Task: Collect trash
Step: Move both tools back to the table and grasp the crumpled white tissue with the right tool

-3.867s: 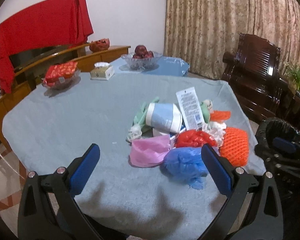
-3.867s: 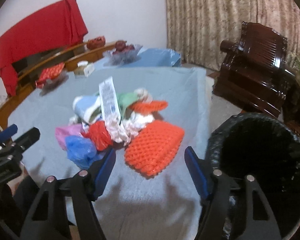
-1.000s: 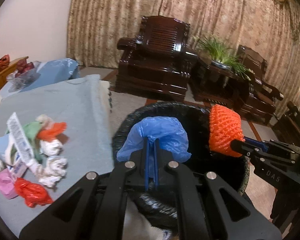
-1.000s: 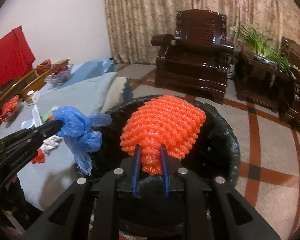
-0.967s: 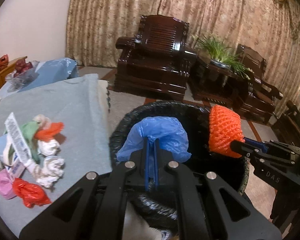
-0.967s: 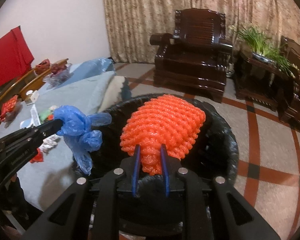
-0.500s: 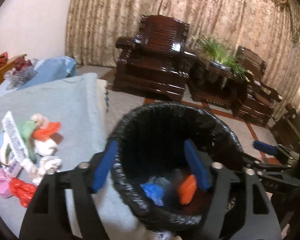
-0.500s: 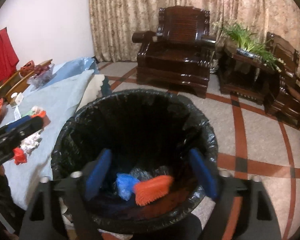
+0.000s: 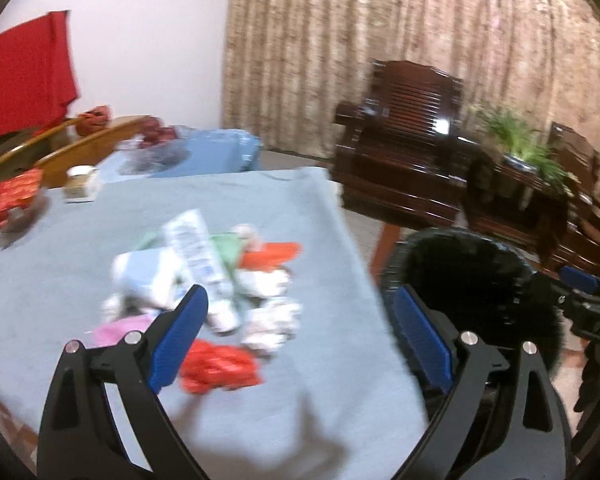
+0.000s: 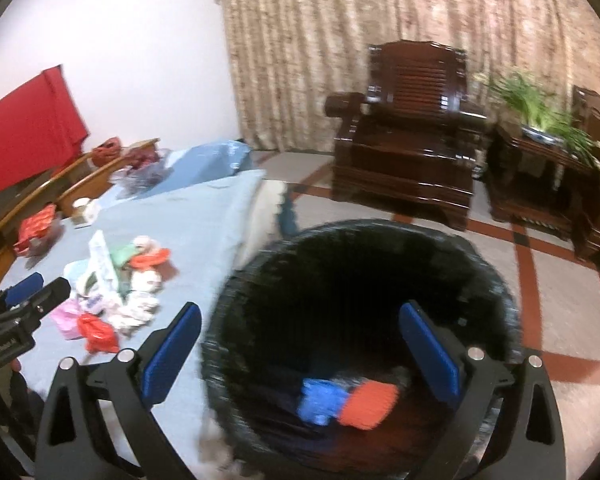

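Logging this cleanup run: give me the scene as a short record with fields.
left gripper: open, nothing between the jaws, which have just been opening
right gripper: open, empty, jaws just opened too
trash bin: black liner, beside the table
in bin: blue bag, orange foam net
table: pile of trash left, with red wrapper nearest
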`<control>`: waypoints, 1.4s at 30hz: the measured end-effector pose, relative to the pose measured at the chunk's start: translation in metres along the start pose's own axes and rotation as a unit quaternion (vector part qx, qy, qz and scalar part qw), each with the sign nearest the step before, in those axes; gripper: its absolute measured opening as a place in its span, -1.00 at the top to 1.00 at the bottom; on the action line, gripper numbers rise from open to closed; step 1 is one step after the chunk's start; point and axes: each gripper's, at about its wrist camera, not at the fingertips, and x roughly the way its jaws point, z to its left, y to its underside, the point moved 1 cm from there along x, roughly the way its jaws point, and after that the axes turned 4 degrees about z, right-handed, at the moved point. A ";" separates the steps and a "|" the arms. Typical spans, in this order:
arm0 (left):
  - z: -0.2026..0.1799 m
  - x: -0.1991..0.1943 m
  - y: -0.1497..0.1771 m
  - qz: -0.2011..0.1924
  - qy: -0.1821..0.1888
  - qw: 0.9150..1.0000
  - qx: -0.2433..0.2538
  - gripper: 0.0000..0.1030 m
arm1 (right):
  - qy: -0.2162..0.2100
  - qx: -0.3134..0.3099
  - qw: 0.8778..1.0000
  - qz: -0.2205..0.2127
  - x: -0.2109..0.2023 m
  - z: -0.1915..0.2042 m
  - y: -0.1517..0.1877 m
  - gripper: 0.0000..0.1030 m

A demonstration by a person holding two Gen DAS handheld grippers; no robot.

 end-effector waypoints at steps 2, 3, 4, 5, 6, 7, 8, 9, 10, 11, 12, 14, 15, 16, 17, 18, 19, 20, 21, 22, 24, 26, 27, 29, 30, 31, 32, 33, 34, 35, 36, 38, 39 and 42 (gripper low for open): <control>0.017 -0.006 0.003 -0.003 -0.019 1.000 -0.010 -0.78 | -0.017 -0.013 1.000 -0.001 0.005 0.018 -0.002 -0.89; 0.024 -0.009 0.004 -0.004 -0.026 1.000 -0.015 -0.78 | -0.025 -0.020 0.999 -0.004 0.007 0.027 -0.003 -0.89; 0.031 -0.011 0.006 -0.005 -0.032 0.999 -0.021 -0.78 | -0.035 -0.029 0.999 -0.007 0.010 0.039 -0.004 -0.89; 0.042 -0.014 0.008 -0.007 -0.042 0.999 -0.029 -0.78 | -0.042 -0.037 0.998 -0.009 0.013 0.049 -0.004 -0.88; 0.045 -0.016 0.011 -0.008 -0.047 0.998 -0.032 -0.78 | -0.048 -0.044 0.998 -0.011 0.015 0.058 -0.005 -0.88; 0.051 -0.017 0.012 -0.009 -0.053 0.998 -0.035 -0.78 | -0.054 -0.051 0.997 -0.014 0.018 0.068 -0.005 -0.88; 0.059 -0.018 0.013 -0.010 -0.061 0.997 -0.039 -0.78 | -0.059 -0.055 0.997 -0.015 0.021 0.075 -0.005 -0.88; 0.065 -0.019 0.014 -0.011 -0.067 0.997 -0.041 -0.78 | -0.067 -0.060 0.996 -0.016 0.024 0.083 -0.005 -0.88; 0.068 -0.020 0.016 -0.011 -0.071 0.996 -0.043 -0.78 | -0.077 -0.067 0.995 -0.016 0.028 0.094 -0.006 -0.88; 0.076 -0.020 0.017 -0.011 -0.078 0.996 -0.048 -0.78 | -0.082 -0.072 0.994 -0.016 0.032 0.102 -0.005 -0.88; 0.080 -0.021 0.019 -0.011 -0.082 0.995 -0.051 -0.78 | -0.087 -0.078 0.993 -0.016 0.035 0.110 -0.005 -0.88; 0.089 -0.021 0.023 -0.010 -0.090 0.994 -0.057 -0.78 | -0.097 -0.089 0.991 -0.015 0.042 0.125 -0.002 -0.88; 0.092 -0.021 0.025 -0.009 -0.094 0.994 -0.058 -0.78 | -0.101 -0.094 0.990 -0.013 0.047 0.133 -0.001 -0.88; 0.094 -0.021 0.026 -0.009 -0.096 0.994 -0.059 -0.78 | -0.103 -0.097 0.990 -0.011 0.049 0.138 0.001 -0.88; 0.099 -0.021 0.028 -0.008 -0.100 0.993 -0.061 -0.78 | -0.107 -0.100 0.989 -0.009 0.054 0.145 0.004 -0.87; 0.103 -0.021 0.029 -0.008 -0.103 0.993 -0.064 -0.78 | -0.111 -0.103 0.988 -0.006 0.058 0.151 0.006 -0.86; 0.106 -0.021 0.031 -0.008 -0.105 0.992 -0.066 -0.78 | -0.114 -0.106 0.988 -0.002 0.063 0.157 0.007 -0.83; 0.111 -0.021 0.032 -0.008 -0.109 0.992 -0.069 -0.78 | -0.116 -0.108 0.987 0.000 0.066 0.161 0.009 -0.79; 0.113 -0.021 0.033 -0.008 -0.112 0.991 -0.070 -0.78 | -0.117 -0.110 0.987 0.005 0.071 0.164 0.010 -0.77; 0.116 -0.020 0.034 -0.007 -0.114 0.991 -0.072 -0.78 | -0.117 -0.112 0.987 0.010 0.078 0.169 0.012 -0.73; 0.123 -0.018 0.035 -0.005 -0.119 0.990 -0.075 -0.78 | -0.117 -0.112 0.987 0.018 0.087 0.174 0.014 -0.69; 0.127 -0.016 0.037 -0.003 -0.122 0.990 -0.077 -0.78 | -0.112 -0.110 0.987 0.025 0.097 0.178 0.018 -0.67; 0.128 -0.015 0.038 -0.002 -0.122 0.989 -0.078 -0.78 | -0.110 -0.109 0.988 0.025 0.099 0.178 0.019 -0.67; 0.133 -0.013 0.039 0.002 -0.124 0.989 -0.080 -0.78 | -0.107 -0.110 0.988 0.027 0.104 0.181 0.021 -0.64; 0.135 -0.011 0.040 0.004 -0.124 0.989 -0.082 -0.78 | -0.106 -0.111 0.988 0.030 0.107 0.182 0.022 -0.62; 0.136 -0.009 0.041 0.005 -0.124 0.989 -0.083 -0.78 | -0.104 -0.113 0.988 0.032 0.110 0.184 0.022 -0.57; 0.138 -0.007 0.041 0.007 -0.125 0.989 -0.084 -0.78 | -0.104 -0.113 0.987 0.037 0.114 0.185 0.023 -0.54; 0.140 -0.006 0.042 0.009 -0.125 0.988 -0.085 -0.78 | -0.104 -0.114 0.987 0.041 0.117 0.187 0.024 -0.51; 0.141 -0.004 0.042 0.010 -0.126 0.988 -0.086 -0.78 | -0.104 -0.115 0.987 0.047 0.121 0.188 0.025 -0.46; 0.142 -0.003 0.042 0.012 -0.126 0.988 -0.087 -0.78 | -0.103 -0.115 0.987 0.051 0.124 0.189 0.026 -0.38; 0.143 -0.002 0.043 0.013 -0.126 0.988 -0.088 -0.78 | -0.105 -0.114 0.986 0.056 0.126 0.190 0.025 -0.34; 0.142 -0.001 0.044 0.014 -0.127 0.988 -0.089 -0.78 | -0.107 -0.113 0.986 0.067 0.131 0.191 0.026 -0.21; 0.142 0.000 0.044 0.015 -0.127 0.988 -0.089 -0.78 | -0.108 -0.114 0.985 0.072 0.133 0.191 0.027 -0.16; 0.142 0.004 0.045 0.019 -0.125 0.988 -0.087 -0.78 | -0.116 -0.115 0.982 0.091 0.140 0.192 0.032 0.12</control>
